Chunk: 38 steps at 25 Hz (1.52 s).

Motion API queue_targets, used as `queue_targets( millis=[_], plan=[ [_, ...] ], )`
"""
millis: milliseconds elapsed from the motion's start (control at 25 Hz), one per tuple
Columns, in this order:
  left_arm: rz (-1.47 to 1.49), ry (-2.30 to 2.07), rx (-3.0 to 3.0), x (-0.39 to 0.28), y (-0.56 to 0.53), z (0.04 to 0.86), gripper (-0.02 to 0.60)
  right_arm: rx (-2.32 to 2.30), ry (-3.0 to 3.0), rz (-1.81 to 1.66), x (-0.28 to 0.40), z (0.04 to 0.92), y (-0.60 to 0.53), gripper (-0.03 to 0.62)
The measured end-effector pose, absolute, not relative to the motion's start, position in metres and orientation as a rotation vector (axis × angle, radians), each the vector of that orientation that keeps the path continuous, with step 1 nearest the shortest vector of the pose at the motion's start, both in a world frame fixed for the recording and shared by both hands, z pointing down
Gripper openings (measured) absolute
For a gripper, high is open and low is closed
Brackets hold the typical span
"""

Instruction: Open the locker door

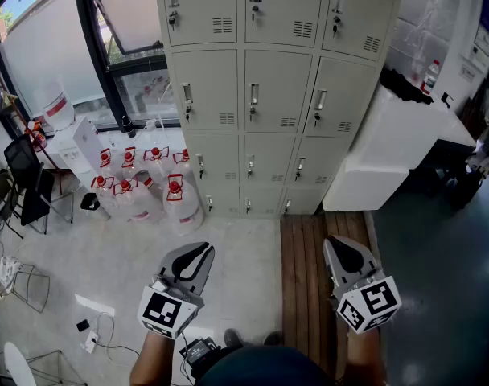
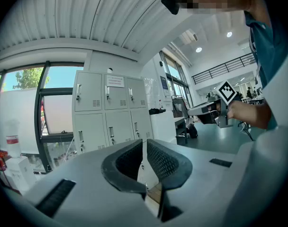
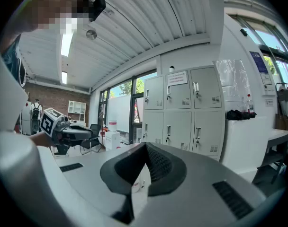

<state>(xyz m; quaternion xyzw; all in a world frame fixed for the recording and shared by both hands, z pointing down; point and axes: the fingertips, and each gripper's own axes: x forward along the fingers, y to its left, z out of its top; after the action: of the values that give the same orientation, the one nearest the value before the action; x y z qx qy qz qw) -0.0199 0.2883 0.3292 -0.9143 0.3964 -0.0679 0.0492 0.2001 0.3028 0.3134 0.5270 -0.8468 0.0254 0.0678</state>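
Observation:
A bank of pale grey lockers (image 1: 281, 95) with several closed doors, each with a small handle (image 1: 253, 95), stands at the far wall, a good way ahead of both grippers. The left gripper (image 1: 206, 252) hovers low over the floor, level, its jaws nearly together with a thin slit between the tips and nothing in it. In the left gripper view the lockers (image 2: 108, 112) show beyond the left gripper (image 2: 144, 143). The right gripper (image 1: 334, 244) hovers over a wooden strip, tips meeting, empty. In the right gripper view the lockers (image 3: 182, 112) stand beyond the right gripper (image 3: 145, 146).
Several clear jugs with red caps (image 1: 148, 183) stand on the floor left of the lockers. A white cabinet (image 1: 397, 143) juts out on their right. A wooden floor strip (image 1: 313, 296) runs towards the lockers. A black chair (image 1: 27, 175) and loose cables (image 1: 92, 340) lie at the left.

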Motion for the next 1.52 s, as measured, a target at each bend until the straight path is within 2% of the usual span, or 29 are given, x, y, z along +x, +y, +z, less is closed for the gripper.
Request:
queue_targets(
  millis=[560, 1200, 1520],
  plan=[
    [-0.209, 1.202, -2.793, -0.036, 0.274, 0.331, 0.043, 1.6, -2.532, 0.086, 0.186, 0.32, 0.289, 0.035],
    [-0.223, 1.145, -2.804, -0.088, 0.255, 0.345, 0.043, 1.646, -2.543, 0.089, 0.133, 0.315, 0.265, 0.037],
    [-0.206, 1.182, -2.799, -0.088, 0.226, 0.344, 0.043, 1.609, -2.563, 0.091, 0.133, 0.32, 0.227, 0.037]
  ],
)
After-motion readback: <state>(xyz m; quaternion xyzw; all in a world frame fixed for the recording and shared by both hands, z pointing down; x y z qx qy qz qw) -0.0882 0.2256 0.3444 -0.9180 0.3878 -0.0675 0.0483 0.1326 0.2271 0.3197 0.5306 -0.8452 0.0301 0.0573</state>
